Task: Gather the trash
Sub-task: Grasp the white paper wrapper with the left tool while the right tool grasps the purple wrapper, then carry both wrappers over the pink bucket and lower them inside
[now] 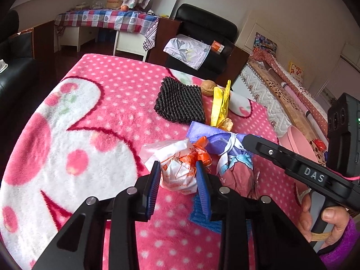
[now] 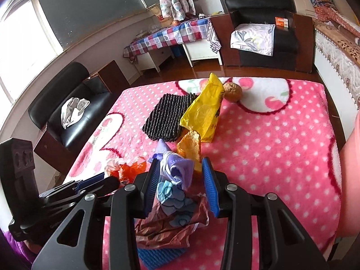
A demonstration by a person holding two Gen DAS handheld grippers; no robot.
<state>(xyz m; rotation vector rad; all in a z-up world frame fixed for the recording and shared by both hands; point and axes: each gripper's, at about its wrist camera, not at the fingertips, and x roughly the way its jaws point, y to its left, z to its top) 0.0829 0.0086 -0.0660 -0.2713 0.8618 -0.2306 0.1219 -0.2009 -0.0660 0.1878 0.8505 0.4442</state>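
Trash lies on a pink dotted blanket (image 1: 101,112). My left gripper (image 1: 178,175) is open around a crumpled white and orange plastic bag (image 1: 177,168); its pads stand on both sides of the bag. My right gripper (image 2: 181,180) is open over a purple, blue and red-brown crumpled wrapper (image 2: 175,193). That wrapper also shows in the left wrist view (image 1: 236,168). Farther back lie a black foam net (image 2: 166,117), a yellow bag (image 2: 204,112), an orange-brown scrap (image 2: 190,146) and a walnut (image 2: 232,91).
A blue foam net (image 2: 157,256) lies under the wrapper at the near edge. A pink bowl (image 1: 297,141) stands to the right of the table. Black armchairs (image 2: 261,22) and a checked-cloth table (image 2: 171,36) stand beyond.
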